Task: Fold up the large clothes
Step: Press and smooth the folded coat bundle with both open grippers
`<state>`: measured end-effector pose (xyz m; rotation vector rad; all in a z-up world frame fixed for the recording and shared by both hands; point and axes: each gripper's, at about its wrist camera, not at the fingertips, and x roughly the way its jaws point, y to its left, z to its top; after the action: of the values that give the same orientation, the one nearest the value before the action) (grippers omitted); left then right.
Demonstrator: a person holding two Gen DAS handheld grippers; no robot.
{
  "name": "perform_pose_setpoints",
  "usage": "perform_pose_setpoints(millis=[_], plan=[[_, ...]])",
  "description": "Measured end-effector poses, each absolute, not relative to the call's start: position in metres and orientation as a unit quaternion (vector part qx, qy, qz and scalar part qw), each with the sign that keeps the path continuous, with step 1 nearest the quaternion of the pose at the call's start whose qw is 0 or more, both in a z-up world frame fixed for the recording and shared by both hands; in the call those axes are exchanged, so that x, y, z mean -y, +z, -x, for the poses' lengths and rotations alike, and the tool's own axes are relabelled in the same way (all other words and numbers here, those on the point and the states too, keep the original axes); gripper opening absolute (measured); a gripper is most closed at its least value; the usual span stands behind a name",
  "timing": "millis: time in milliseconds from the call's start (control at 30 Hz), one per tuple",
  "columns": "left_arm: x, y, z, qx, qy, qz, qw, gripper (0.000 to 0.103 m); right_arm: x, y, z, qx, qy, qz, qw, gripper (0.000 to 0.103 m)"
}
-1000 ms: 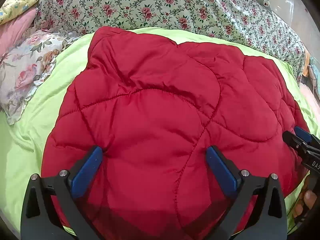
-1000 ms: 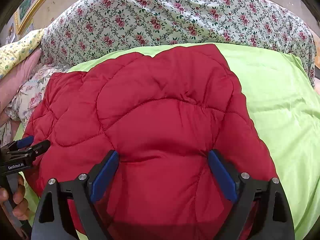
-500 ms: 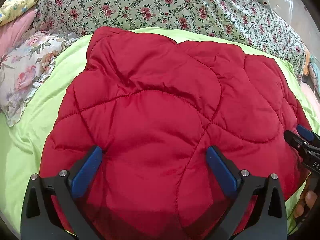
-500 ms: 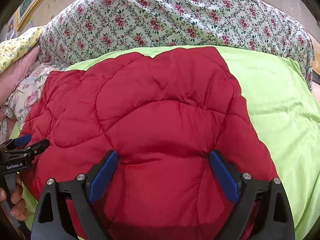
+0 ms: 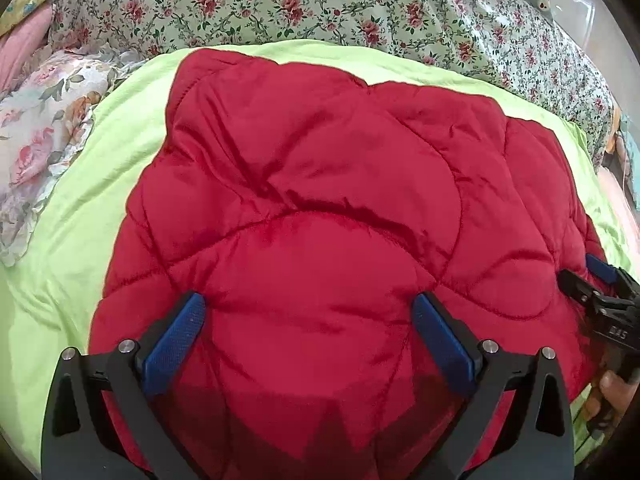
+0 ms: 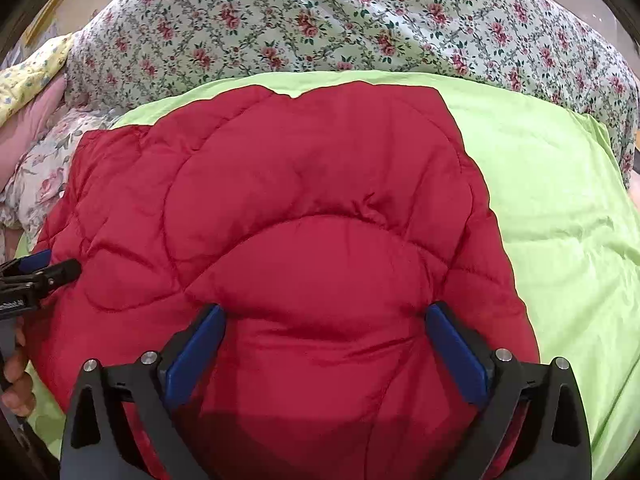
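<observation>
A red quilted puffer garment (image 5: 320,200) lies folded flat on a lime green sheet (image 5: 60,280); it also shows in the right wrist view (image 6: 300,208). My left gripper (image 5: 308,320) is open, its blue pads pressed onto the garment's near left part. My right gripper (image 6: 324,332) is open, its pads pressed onto the near right part. Each gripper shows at the edge of the other's view: the right one (image 5: 592,280) and the left one (image 6: 44,268).
A floral bedspread (image 5: 320,0) is heaped behind the garment. Floral and pink pillows (image 5: 36,120) lie at the left. Bare green sheet (image 6: 560,220) spreads to the right of the garment.
Both grippers have moved slightly forward over the garment, staying open. The fabric bunches a little more between the pads.
</observation>
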<state>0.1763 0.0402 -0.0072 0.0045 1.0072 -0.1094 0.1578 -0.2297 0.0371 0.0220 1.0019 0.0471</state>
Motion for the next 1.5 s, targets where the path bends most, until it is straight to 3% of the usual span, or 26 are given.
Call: perform_pose_setpoints(millis=[367, 767, 1167, 1500], plan=[[-0.034, 0.021, -0.097, -0.454, -0.082, 0.008, 0.887, 0.103, 0.236, 0.036, -0.162, -0.476, 0.018, -0.025, 0.879, 0.101], [-0.022, -0.011, -0.116, -0.473, -0.06, -0.025, 0.878, 0.103, 0.223, 0.087, -0.078, -0.424, 0.053, -0.039, 0.903, 0.099], [-0.034, 0.014, -0.079, -0.457, -0.08, 0.004, 0.886, 0.103, 0.212, 0.046, -0.081, -0.47, 0.03, 0.008, 0.882, 0.1], [-0.027, -0.019, -0.098, -0.48, -0.06, -0.028, 0.875, 0.103, 0.213, 0.039, -0.079, -0.472, 0.03, 0.008, 0.881, 0.101]])
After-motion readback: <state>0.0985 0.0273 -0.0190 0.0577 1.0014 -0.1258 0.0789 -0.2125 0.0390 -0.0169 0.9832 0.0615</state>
